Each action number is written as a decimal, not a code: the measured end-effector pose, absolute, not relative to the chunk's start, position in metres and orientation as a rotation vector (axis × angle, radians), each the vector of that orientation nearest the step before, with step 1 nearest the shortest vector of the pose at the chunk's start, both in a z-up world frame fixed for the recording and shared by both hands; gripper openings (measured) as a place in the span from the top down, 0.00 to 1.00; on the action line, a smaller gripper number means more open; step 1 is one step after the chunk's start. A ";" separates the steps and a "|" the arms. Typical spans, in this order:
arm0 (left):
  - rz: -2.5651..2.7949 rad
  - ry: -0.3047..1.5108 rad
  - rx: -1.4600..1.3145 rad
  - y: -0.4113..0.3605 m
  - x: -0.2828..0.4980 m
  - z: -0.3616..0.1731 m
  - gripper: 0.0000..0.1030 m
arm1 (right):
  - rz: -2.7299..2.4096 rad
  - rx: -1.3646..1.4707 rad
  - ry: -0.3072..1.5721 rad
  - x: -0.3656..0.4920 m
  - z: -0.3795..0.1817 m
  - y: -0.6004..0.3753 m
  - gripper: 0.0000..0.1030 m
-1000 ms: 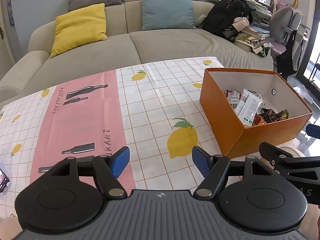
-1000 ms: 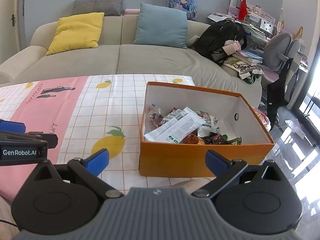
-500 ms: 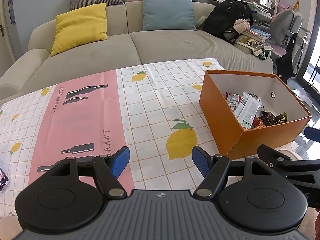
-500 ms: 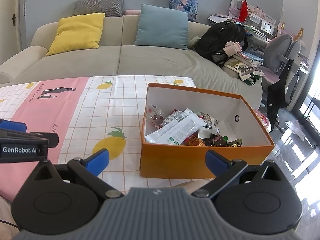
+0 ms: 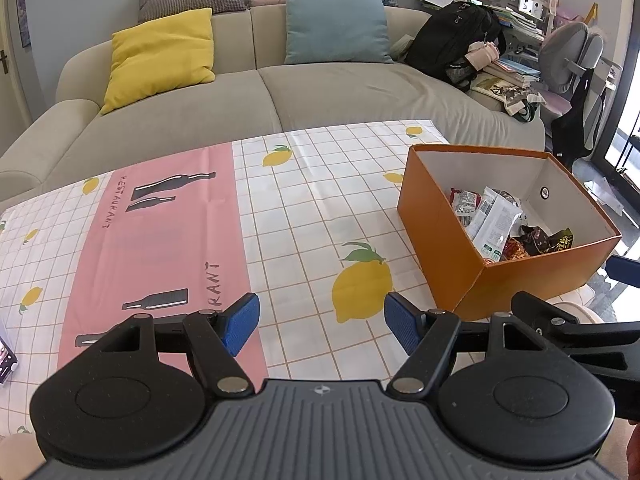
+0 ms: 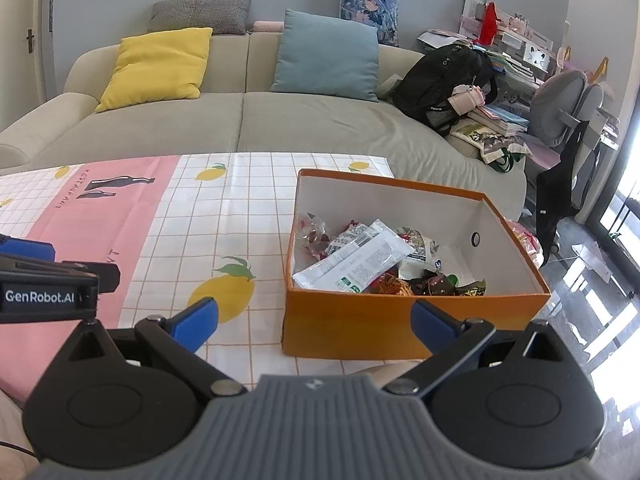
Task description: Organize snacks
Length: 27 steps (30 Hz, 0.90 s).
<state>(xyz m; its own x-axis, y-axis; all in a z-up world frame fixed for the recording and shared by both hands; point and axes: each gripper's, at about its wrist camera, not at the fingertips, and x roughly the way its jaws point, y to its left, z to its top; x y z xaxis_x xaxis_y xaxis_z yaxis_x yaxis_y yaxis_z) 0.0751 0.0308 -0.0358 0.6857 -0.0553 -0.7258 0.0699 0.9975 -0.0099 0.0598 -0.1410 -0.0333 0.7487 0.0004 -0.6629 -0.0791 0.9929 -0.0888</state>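
An orange box (image 5: 532, 270) with white inner walls stands at the table's right end, also in the right wrist view (image 6: 400, 320). Several snack packets lie inside, among them a long white packet (image 6: 360, 266) (image 5: 494, 226) and dark wrappers (image 6: 444, 284). My left gripper (image 5: 320, 322) is open and empty above the tablecloth, left of the box. My right gripper (image 6: 314, 320) is open and empty, just before the box's near wall. Each gripper shows at the edge of the other's view.
The tablecloth (image 5: 280, 208) is white checks with lemons and a pink stripe. A small dark object (image 5: 6, 360) lies at the table's left edge. A beige sofa (image 5: 320, 96) with cushions and a black backpack (image 5: 456, 44) stands behind. A grey chair (image 6: 568, 116) is at right.
Both grippers have drawn back and up slightly, so the box and table look a little farther. The jaws have stayed open and nothing was picked up.
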 end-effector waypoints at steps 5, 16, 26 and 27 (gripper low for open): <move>-0.071 0.811 0.019 0.031 0.075 -0.035 0.19 | 0.044 -0.113 0.726 0.060 -0.033 -0.141 0.03; -0.071 0.801 0.009 0.031 0.073 -0.034 0.19 | 0.044 -0.111 0.726 0.059 -0.033 -0.140 0.03; -0.069 0.790 0.007 0.033 0.071 -0.033 0.19 | 0.047 -0.115 0.731 0.058 -0.033 -0.139 0.03; -0.069 0.790 0.006 0.033 0.071 -0.033 0.19 | 0.047 -0.114 0.731 0.058 -0.033 -0.139 0.03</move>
<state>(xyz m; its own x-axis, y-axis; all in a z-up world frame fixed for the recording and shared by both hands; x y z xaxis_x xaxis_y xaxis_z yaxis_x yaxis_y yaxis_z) 0.0713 0.0333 -0.0334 0.7017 -0.0598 -0.7100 0.0645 0.9977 -0.0203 0.0583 -0.1394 -0.0330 0.7436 0.0031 -0.6686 -0.0830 0.9927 -0.0877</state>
